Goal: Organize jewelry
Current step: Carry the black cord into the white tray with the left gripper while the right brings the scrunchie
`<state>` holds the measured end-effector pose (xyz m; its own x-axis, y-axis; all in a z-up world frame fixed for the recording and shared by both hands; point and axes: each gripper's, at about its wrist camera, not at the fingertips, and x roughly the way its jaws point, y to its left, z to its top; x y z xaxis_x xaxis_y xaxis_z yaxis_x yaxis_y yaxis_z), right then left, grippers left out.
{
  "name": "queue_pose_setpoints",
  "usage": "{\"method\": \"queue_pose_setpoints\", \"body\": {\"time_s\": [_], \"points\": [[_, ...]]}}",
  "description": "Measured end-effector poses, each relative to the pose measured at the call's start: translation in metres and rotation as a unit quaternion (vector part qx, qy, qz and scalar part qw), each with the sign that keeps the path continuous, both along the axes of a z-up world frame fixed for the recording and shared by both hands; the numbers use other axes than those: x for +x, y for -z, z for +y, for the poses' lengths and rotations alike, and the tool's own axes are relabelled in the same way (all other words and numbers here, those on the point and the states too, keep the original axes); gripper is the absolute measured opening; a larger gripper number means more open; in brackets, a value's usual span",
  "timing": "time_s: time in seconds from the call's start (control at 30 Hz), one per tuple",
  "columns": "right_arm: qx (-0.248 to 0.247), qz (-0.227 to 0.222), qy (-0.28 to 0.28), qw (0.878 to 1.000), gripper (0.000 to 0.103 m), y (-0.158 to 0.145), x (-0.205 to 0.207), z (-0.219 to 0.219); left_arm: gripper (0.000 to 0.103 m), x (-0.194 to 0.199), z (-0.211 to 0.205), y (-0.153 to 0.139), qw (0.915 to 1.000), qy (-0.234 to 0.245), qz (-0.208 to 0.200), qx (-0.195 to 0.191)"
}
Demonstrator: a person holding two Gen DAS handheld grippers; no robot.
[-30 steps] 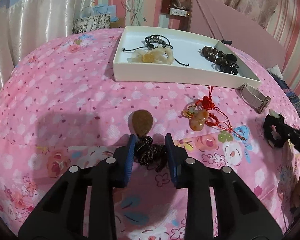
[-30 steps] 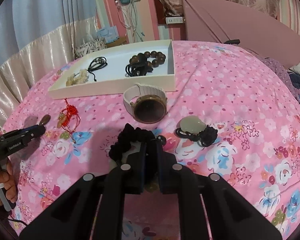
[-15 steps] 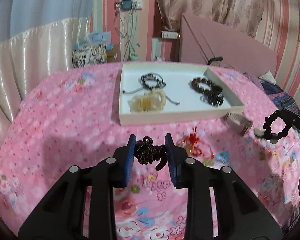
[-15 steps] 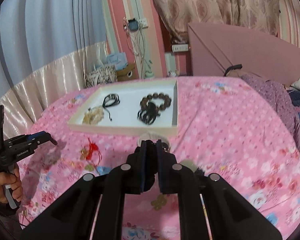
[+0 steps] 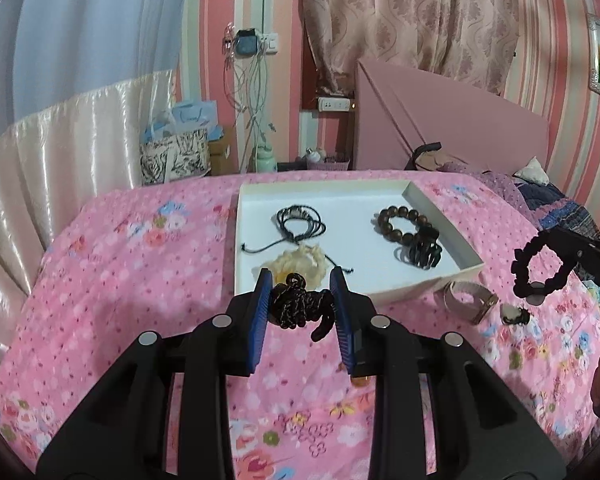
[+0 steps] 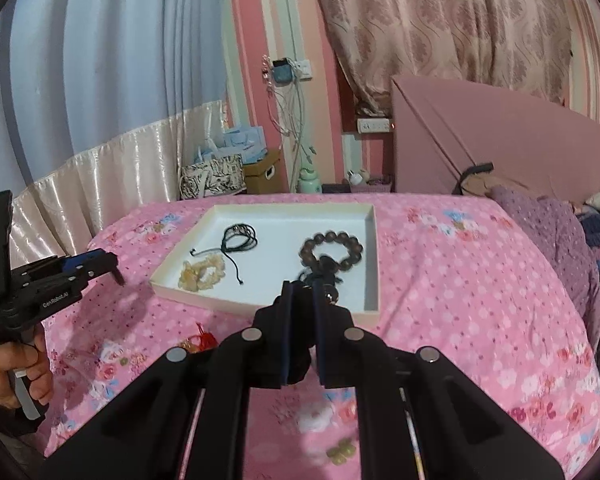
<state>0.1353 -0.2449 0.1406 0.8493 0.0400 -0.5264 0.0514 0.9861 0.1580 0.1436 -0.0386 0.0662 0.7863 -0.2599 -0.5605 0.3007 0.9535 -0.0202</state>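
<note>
Cord tangle (image 5: 300, 306) pinched in left claw (image 5: 301, 312); white tray (image 5: 440, 286) just ahead: carry over rim, then release. Right claw (image 6: 301, 330) pinches black scrunchie (image 5: 540, 268).

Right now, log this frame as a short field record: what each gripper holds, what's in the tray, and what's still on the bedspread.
left gripper: shut on a dark knotted cord, raised above the bedspread, near the tray's front edge
right gripper: shut on a black beaded bracelet, which hangs as a loop in the left wrist view
white tray: holds a black cord bracelet, a pale yellow piece and a brown bead bracelet
pink bedspread: a watch and a red-tasselled charm remain outside the tray
</note>
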Motion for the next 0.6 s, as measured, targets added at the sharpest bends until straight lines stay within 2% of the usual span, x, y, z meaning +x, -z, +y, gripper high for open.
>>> {"method": "queue_pose_setpoints", "body": {"time_s": [0.27, 0.47, 0.6], "points": [[-0.022, -0.008, -0.008, 1.0, 0.009, -0.012, 0.023, 0.013, 0.028, 0.035, -0.013, -0.004, 0.9999, 0.002, 0.005, -0.009], [-0.001, -0.008, -0.015, 1.0, 0.009, -0.006, 0.046, 0.007, 0.028, 0.06, -0.033, -0.001, 0.9999, 0.01, 0.009, 0.003], [0.011, -0.003, -0.019, 1.0, 0.009, 0.004, 0.069, 0.001, 0.028, 0.083, -0.041, 0.005, 0.9996, 0.019, 0.022, -0.005]]}}
